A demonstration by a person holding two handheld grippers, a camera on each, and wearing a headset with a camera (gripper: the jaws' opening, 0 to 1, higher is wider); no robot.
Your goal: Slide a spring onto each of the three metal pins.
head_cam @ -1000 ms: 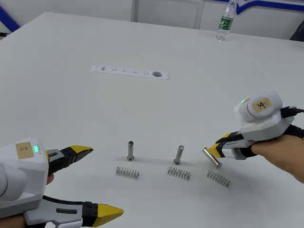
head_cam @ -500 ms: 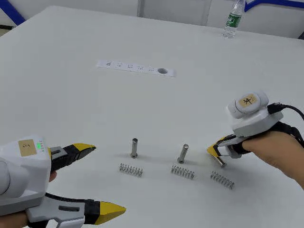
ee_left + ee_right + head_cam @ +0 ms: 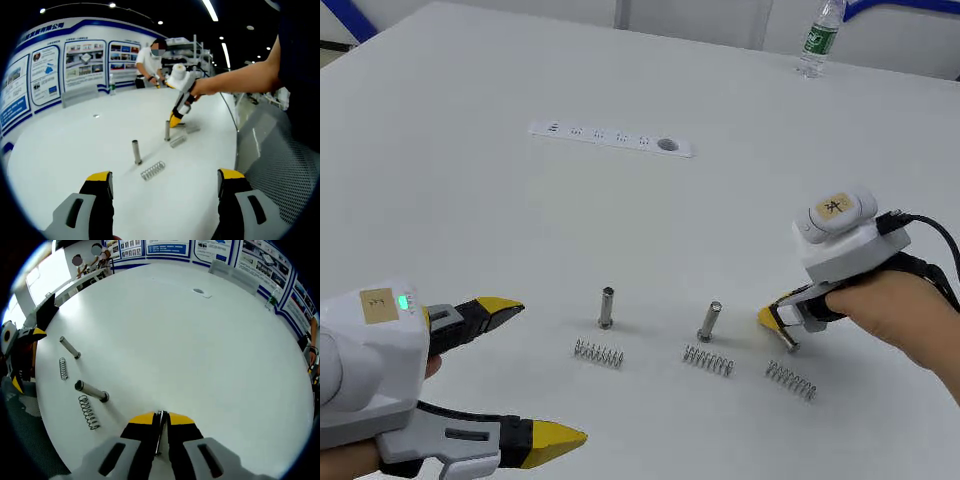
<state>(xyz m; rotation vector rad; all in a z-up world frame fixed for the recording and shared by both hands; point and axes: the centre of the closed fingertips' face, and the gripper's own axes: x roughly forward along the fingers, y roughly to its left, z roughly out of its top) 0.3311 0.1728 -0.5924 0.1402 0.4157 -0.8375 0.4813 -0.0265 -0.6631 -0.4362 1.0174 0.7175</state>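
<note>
At the near left, the left gripper (image 3: pixel 533 370) hovers over the tabletop (image 3: pixel 470 200), its 2 fingers (image 3: pixel 495 308) spread wide with nothing between them. Ahead of it the left pin (image 3: pixel 607 307) stands upright, the left spring (image 3: pixel 598 353) lying flat just in front. Next along stands the middle pin (image 3: pixel 709 321), with the middle spring (image 3: pixel 708 361) likewise before it. At the right, the right gripper (image 3: pixel 775 319) has its fingers pinched narrow on the right pin (image 3: pixel 786 340), which slants down towards the tabletop, and the right spring (image 3: pixel 790 380) lies near. None of the 3 pins carries a spring yet. To do this step well, I judge the right pin should be held steady by 1 end, shaft left free, while the left gripper takes a spring lightly by its end coils and lines it up with the pin's axis.
</note>
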